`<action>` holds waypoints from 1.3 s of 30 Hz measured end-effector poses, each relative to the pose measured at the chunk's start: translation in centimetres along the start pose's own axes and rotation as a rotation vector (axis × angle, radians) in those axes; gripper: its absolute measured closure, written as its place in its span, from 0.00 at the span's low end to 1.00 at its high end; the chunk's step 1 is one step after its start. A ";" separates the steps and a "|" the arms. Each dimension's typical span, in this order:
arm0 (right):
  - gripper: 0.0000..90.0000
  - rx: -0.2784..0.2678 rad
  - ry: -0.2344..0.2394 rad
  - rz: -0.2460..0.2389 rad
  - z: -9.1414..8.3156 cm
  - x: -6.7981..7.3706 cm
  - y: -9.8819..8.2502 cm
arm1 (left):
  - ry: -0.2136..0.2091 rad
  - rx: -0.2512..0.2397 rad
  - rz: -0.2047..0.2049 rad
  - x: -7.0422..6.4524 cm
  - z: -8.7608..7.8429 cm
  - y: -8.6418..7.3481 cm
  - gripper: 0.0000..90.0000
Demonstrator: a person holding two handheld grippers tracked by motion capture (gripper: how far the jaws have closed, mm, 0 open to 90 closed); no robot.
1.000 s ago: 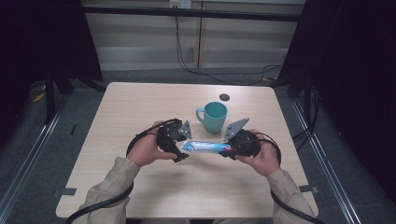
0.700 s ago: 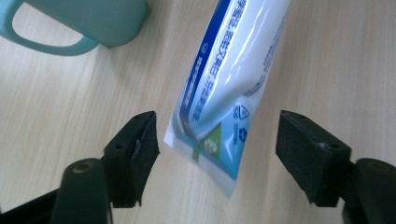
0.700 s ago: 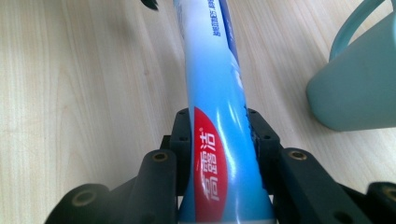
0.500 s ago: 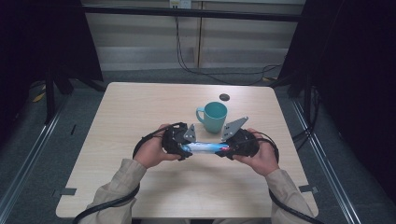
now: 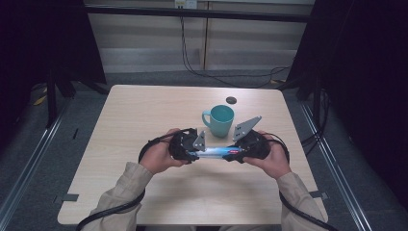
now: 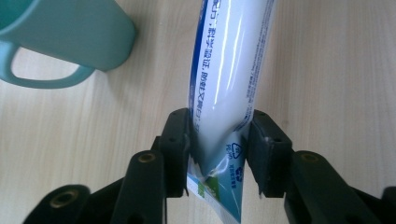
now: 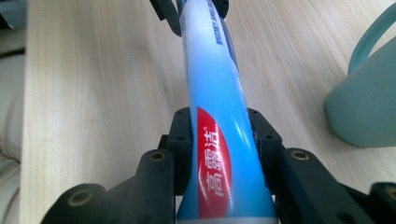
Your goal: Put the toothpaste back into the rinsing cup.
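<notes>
A blue and white toothpaste tube [image 5: 214,153] hangs level above the table between my two grippers. My left gripper [image 5: 195,154] has just been closing with the tube's flat crimped end [image 6: 219,154] between its jaws, and both pads now press on it [image 6: 219,135]. My right gripper [image 5: 235,153] is shut on the other end, over the red label [image 7: 215,154]. In the right gripper view the tube [image 7: 212,79] runs away toward the left gripper's jaws at the top. A teal mug [image 5: 220,120] stands upright just behind the tube.
A small dark round disc [image 5: 231,100] lies on the wooden table [image 5: 120,120] behind the mug. The mug's handle [image 6: 37,79] points toward the left side. Both hands hover over the table's front half.
The left gripper's jaws, wide apart a second ago, have drawn in onto the tube's crimped end. The right gripper has stayed shut on the tube and barely moved.
</notes>
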State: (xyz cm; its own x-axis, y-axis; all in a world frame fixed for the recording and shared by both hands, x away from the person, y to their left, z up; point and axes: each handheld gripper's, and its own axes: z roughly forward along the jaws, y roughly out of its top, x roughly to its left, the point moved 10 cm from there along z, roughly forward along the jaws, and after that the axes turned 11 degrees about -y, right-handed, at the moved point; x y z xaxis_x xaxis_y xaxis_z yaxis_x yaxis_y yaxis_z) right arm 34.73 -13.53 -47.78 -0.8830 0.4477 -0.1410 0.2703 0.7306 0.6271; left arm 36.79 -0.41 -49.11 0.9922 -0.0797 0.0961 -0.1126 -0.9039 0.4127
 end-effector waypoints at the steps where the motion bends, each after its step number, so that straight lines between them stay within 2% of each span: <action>1: 0.72 -0.009 0.016 0.019 0.0 0.0 0.0 | -0.003 -0.009 -0.030 0.1 -0.5 0.1 0.78; 3: 0.68 -0.028 0.048 0.043 0.0 0.1 -0.1 | -0.014 -0.006 -0.026 0.1 -0.7 0.2 0.83; 4: 0.68 -0.028 0.048 0.043 0.0 0.1 -0.1 | -0.011 0.002 -0.021 0.1 -0.7 0.2 0.83; 7: 0.66 -0.022 0.046 0.043 0.3 0.2 -0.4 | -0.008 -0.008 -0.041 0.1 -0.8 0.3 0.86; 10: 0.62 -0.012 0.030 0.036 0.5 0.1 -0.8 | -0.019 -0.047 -0.054 0.1 -1.1 0.5 0.88; 16: 0.60 -0.001 0.019 0.035 1.1 0.2 -1.5 | 0.004 -0.072 -0.066 0.3 -1.6 0.8 0.89; 17: 0.58 0.002 0.010 0.034 1.2 0.1 -1.6 | -0.012 -0.077 -0.072 0.2 -1.6 0.8 0.89; 18: 0.57 0.006 -0.002 0.029 1.3 0.1 -1.7 | -0.001 -0.083 -0.073 0.3 -1.7 0.9 0.89; 21: 0.52 0.014 -0.007 0.027 1.6 0.2 -1.7 | -0.002 -0.087 -0.079 0.4 -1.8 1.0 0.90; 22: 0.50 0.017 -0.012 0.024 1.7 0.2 -1.8 | -0.014 -0.084 -0.079 0.3 -1.8 1.0 0.90; 23: 0.50 0.018 -0.011 0.026 1.7 0.2 -1.8 | 0.002 -0.090 -0.074 0.4 -1.9 1.1 0.90; 24: 0.49 0.017 -0.009 0.027 1.8 0.2 -1.8 | -0.008 -0.090 -0.075 0.4 -1.9 1.1 0.90; 25: 0.47 0.020 -0.019 0.030 1.9 0.1 -1.9 | 0.003 -0.098 -0.068 0.5 -1.9 1.2 0.90; 27: 0.43 0.015 -0.021 0.031 2.0 0.0 -2.0 | -0.004 -0.105 -0.070 0.4 -1.9 1.4 0.90; 28: 0.40 0.011 -0.031 0.035 2.0 -0.1 -1.9 | 0.005 -0.102 -0.069 0.5 -2.0 1.4 0.90; 29: 0.39 0.003 -0.032 0.042 1.9 -0.2 -1.8 | -0.005 -0.092 -0.070 0.4 -1.9 1.3 0.90; 30: 0.38 -0.003 -0.036 0.041 1.9 -0.3 -1.7 | 0.009 -0.089 -0.058 0.6 -1.9 1.4 0.90; 31: 0.35 -0.008 -0.046 0.041 1.8 -0.4 -1.5 | -0.005 -0.082 -0.066 0.4 -1.8 1.4 0.90; 32: 0.33 -0.001 -0.050 0.039 1.7 -0.4 -1.4 | 0.002 -0.078 -0.058 0.5 -1.8 1.4 0.90; 37: 0.34 0.004 -0.066 0.010 1.6 -0.4 -0.6 | -0.005 -0.086 -0.066 0.5 -1.6 1.8 0.91; 39: 0.39 -0.006 -0.057 -0.010 1.8 0.0 0.0 | -0.008 -0.094 -0.068 0.6 -1.7 2.2 0.91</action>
State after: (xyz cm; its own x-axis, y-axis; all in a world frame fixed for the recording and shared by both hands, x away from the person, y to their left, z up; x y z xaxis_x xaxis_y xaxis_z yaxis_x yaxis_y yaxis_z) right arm 35.44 -12.56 -49.15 -0.8622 0.4695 -0.1903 0.2596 0.7320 0.6299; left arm 37.05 -1.70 -46.62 0.9980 -0.0231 0.0580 -0.0491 -0.8637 0.5016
